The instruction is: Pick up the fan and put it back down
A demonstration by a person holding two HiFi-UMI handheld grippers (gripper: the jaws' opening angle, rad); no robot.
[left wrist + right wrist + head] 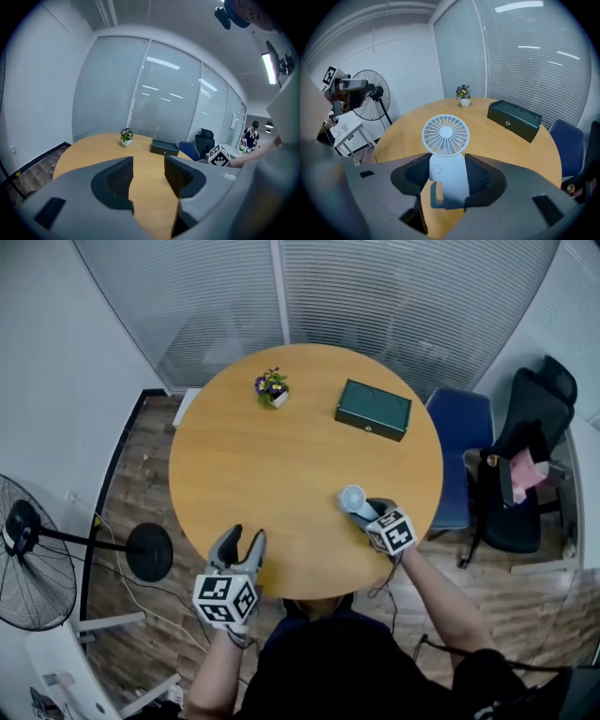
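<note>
Two handheld grippers work over a round wooden tabletop [281, 465]. The right gripper [449, 177] is clamped on the pale-blue body of a small fan [445, 133], its pads pressing either side just below the round grille. The left gripper [147, 174] hangs released and empty over the near edge, with only bare wood showing between its jaws. The fan sits toward the near right of the tabletop and, judged from the right gripper view, looks to be clear of the surface, grille uppermost and leaning away from the person. The likeliest trouble lies in that hold. The body is smooth and the grille rides above the pads, so a loose squeeze or a quick turn of the wrist could let the fan pivot or slide down between the jaws. A tilted landing could tip it onto its face, and so close to the rim a slip could send it to the wooden floor. The far objects stand well apart from the fan and seem safe from a knock. A dark green box [373, 410] lies closed at the far right, its contents hidden, and a small white pot [272, 388] at the far side holds purple and yellow flowers. A black pedestal fan [33, 563] stands on the floor to the left.
</note>
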